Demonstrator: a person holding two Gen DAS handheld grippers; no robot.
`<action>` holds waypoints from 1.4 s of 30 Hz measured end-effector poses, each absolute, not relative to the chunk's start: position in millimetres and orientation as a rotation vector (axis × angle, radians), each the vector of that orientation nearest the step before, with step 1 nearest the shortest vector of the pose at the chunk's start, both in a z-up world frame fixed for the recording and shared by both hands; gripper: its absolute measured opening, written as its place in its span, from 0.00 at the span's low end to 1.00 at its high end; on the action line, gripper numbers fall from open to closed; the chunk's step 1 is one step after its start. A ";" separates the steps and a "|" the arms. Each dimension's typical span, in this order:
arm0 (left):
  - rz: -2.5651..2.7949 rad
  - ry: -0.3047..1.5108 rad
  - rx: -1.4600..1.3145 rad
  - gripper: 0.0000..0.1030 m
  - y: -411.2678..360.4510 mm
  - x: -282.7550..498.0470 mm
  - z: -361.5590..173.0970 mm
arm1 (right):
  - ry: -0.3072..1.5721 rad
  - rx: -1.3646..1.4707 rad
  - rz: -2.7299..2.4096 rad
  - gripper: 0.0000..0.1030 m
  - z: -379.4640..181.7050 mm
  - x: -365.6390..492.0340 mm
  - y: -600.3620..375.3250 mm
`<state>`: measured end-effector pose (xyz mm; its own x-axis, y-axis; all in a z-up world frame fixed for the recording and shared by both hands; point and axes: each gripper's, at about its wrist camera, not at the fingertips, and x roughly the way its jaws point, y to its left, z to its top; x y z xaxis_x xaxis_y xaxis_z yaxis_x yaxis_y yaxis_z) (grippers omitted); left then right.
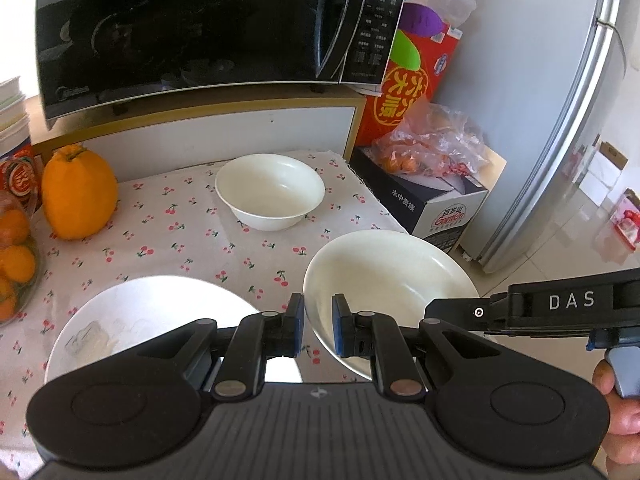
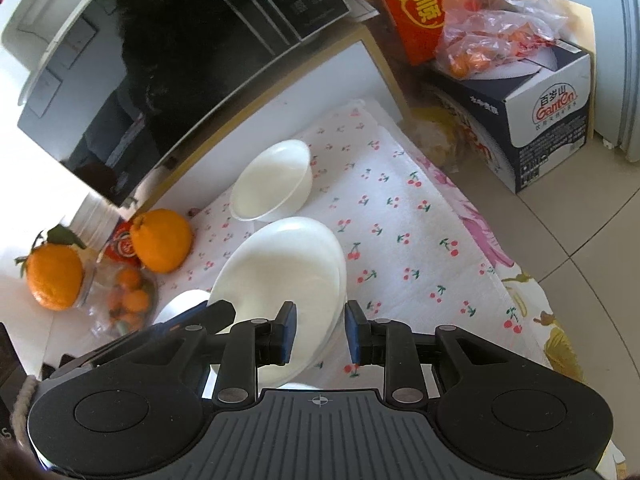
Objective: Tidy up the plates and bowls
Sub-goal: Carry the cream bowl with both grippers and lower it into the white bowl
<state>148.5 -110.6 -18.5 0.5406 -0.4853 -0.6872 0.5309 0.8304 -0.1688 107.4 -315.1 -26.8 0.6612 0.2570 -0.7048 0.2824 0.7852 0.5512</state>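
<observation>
The rim of a white plate (image 1: 384,280) is straddled by the left gripper (image 1: 319,326), fingers slightly apart. Right gripper (image 2: 320,334) is likewise spread astride it. A bowl (image 1: 270,190) is seen beyond the fingertips.

L wrist cam: close, above table (image 1: 168,232), faces fwd toward microwave (image 1: 180,28) beyond claw. R wrist cam: higher, tilted, looks down. Both share small bowl (image 1: 270,190) ahead of claw, lg orange (image 1: 78,194) to left.
</observation>
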 end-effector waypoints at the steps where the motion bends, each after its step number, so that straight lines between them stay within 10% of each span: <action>1: -0.605 0.796 0.061 0.13 -108.4 145.4 -16.6 | 0.869 0.689 -0.009 0.25 -25.3 105.5 -314.1; 42: -0.583 0.958 0.131 0.14 -89.2 76.0 -23.8 | 1.001 0.476 0.026 0.28 -16.9 58.4 -272.4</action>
